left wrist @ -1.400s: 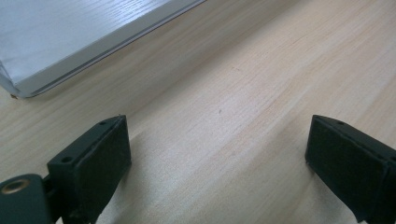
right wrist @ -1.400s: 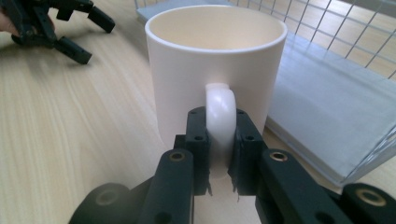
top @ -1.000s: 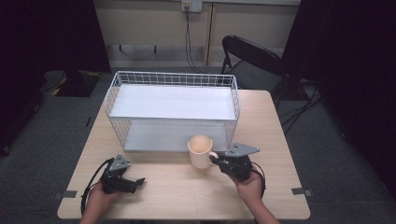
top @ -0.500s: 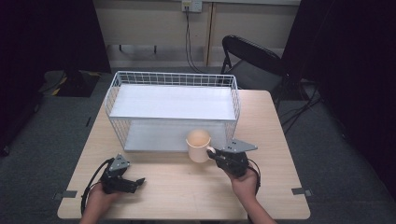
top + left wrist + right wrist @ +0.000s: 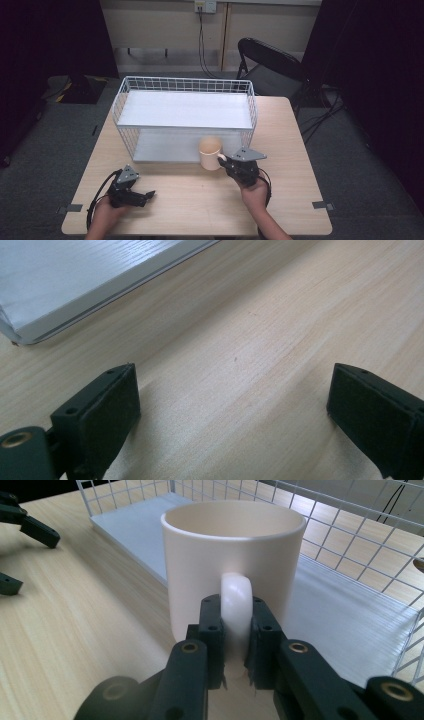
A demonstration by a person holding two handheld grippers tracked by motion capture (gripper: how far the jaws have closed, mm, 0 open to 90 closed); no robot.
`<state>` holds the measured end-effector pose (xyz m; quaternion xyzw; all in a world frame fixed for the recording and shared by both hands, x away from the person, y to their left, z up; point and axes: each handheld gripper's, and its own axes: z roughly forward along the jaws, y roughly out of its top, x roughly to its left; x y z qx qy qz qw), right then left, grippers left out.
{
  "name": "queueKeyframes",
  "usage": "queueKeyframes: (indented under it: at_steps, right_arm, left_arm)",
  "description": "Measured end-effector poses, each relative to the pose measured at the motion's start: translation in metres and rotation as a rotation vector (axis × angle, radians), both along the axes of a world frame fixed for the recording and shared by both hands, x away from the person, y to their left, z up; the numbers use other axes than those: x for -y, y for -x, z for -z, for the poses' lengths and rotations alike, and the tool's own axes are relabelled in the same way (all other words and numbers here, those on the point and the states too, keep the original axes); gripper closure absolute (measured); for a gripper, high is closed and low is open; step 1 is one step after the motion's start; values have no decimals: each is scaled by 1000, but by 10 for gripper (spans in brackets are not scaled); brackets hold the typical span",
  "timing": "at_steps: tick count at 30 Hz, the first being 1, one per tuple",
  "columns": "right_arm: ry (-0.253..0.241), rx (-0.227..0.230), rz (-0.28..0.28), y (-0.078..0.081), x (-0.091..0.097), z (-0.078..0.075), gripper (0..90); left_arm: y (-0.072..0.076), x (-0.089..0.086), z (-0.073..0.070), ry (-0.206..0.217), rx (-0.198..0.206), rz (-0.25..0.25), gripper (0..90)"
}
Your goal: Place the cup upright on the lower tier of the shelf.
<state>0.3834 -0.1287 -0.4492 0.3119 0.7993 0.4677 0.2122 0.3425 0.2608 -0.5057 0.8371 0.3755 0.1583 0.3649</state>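
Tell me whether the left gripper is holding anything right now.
No: in its own view the left gripper has its jaws spread wide apart with bare wooden table between them.

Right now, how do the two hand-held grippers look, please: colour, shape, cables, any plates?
Both are black. The left hand-held gripper carries a grey three-cornered plate on top, and a black cable loops from it. The right hand-held gripper has the same grey plate and a black cable at the wrist. Up close, the jaws are flat rectangular pads with small holes, and the linkage shows brass-coloured rivets. No sleeves are visible.
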Motion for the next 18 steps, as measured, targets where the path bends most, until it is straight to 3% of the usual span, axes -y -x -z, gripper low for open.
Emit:
queueKeyframes:
  at_steps: [8,18]
  right_arm:
    - [15,-39,40,-6,-6,6,800]
    - [8,-44,55,-6,-12,12,795]
  left_arm:
    - [0,0,0,0,0,0,63]
    - [0,0,0,0,0,0,63]
